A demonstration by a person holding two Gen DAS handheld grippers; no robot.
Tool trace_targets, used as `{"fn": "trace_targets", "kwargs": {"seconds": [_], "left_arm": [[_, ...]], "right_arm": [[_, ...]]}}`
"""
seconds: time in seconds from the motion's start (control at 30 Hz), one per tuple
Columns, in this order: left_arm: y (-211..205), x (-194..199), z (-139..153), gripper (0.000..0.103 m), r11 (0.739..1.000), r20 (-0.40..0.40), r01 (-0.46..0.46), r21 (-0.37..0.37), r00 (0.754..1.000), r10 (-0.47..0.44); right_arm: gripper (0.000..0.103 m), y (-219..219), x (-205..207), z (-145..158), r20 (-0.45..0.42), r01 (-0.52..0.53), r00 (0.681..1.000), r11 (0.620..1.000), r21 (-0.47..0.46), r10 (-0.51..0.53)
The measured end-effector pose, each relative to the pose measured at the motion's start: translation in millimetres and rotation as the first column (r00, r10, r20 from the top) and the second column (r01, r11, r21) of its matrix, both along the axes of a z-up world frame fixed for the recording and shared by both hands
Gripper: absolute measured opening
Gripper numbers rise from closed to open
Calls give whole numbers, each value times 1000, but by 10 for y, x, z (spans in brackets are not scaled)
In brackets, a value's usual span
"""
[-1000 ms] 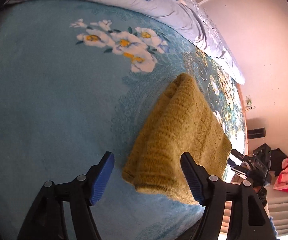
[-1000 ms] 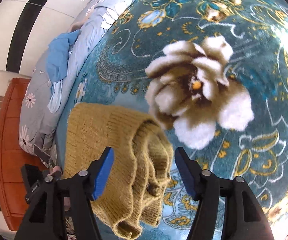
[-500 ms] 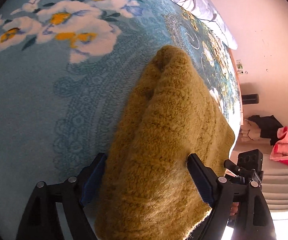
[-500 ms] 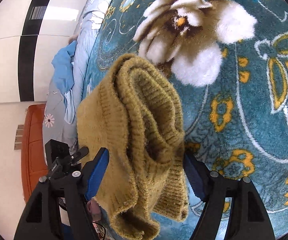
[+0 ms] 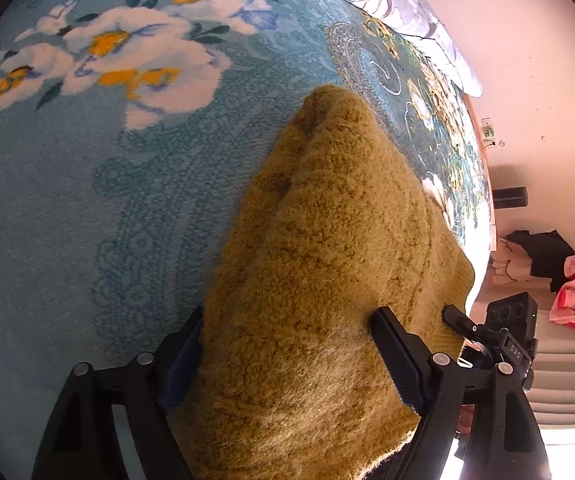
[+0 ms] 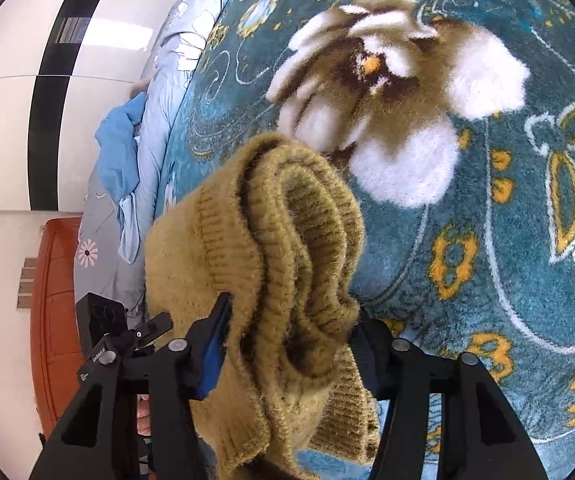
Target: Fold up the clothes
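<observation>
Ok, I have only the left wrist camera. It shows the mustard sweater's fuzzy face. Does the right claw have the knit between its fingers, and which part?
Observer: Yes. The right claw is closing on the sweater at its ribbed edge, where several layers are stacked and fill the gap.
Operator: Does any part hang loose there?
Observer: A ribbed flap droops below the claw, toward the camera.
Operator: Is other laundry in view on that side?
Observer: A blue cloth lies on the pale duvet by the wall.
</observation>
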State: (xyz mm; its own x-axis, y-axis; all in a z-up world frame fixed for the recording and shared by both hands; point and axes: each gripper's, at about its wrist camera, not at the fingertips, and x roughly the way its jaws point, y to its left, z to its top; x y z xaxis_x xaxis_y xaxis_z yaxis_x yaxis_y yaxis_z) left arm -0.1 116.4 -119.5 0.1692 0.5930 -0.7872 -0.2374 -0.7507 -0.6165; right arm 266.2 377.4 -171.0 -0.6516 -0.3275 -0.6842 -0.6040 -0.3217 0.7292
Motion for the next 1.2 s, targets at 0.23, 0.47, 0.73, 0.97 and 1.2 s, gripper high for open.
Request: {"fn": "trace_targets", "kwargs": {"seconds": [0.23, 0.47, 0.73, 0.97, 1.2], "left_arm": [[-67, 61, 117, 47, 999, -40, -34, 3, 999, 35], [-199, 145, 293, 34, 992, -29, -95, 79, 995, 98], [-363, 305, 755, 33, 982, -73, -84, 169, 993, 97], [-641, 358, 1235, 33, 971, -167, -67, 229, 980, 107], [-1373, 456, 1790, 33, 958, -278, -78, 277, 948, 157]], "right_arm": [[43, -42, -39, 217, 1, -19, 1000, 999, 26, 19], [40, -154, -106, 599, -18, -63, 998, 993, 95, 65], [40, -296, -13, 1058, -70, -74, 994, 985, 157, 86], [39, -570, -59, 1563, -140, -121, 978, 964, 236, 157], [39, -1072, -354, 2019, -212, -179, 946, 941, 286, 245]]}}
